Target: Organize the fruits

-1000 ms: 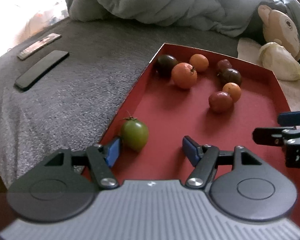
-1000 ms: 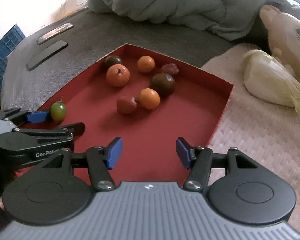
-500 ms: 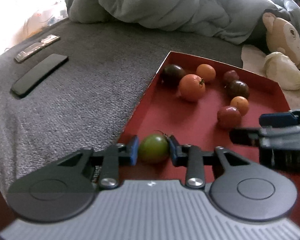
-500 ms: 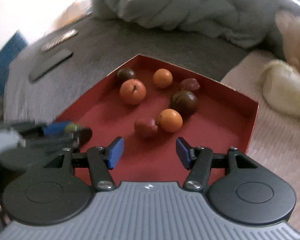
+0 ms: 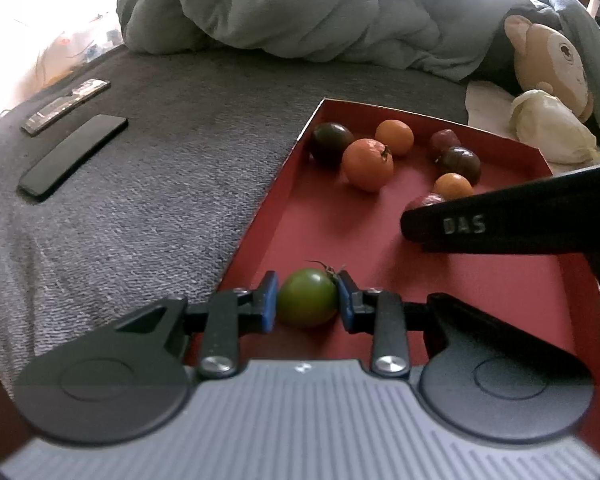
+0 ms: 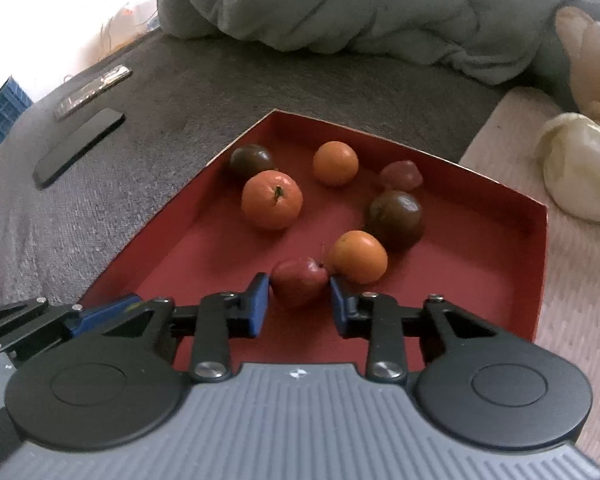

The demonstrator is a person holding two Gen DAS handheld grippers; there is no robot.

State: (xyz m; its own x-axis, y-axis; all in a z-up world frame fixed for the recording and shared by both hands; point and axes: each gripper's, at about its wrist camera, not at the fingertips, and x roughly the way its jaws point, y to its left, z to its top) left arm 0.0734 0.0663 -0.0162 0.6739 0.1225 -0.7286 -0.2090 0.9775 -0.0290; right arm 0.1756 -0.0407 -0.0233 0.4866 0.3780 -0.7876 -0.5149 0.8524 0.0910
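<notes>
— Where does the left camera look from?
— Low over the near left corner of the red tray, facing along it toward the blanket.
— And the right camera?
— Close above the same tray, nearer its middle. Both show the fruit and the phone.

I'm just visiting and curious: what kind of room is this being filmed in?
Most likely a bedroom or lounge at home, not a lab. A rumpled grey blanket and a plush monkey toy lie on a soft grey fabric surface, where the red tray of fruit sits.
</notes>
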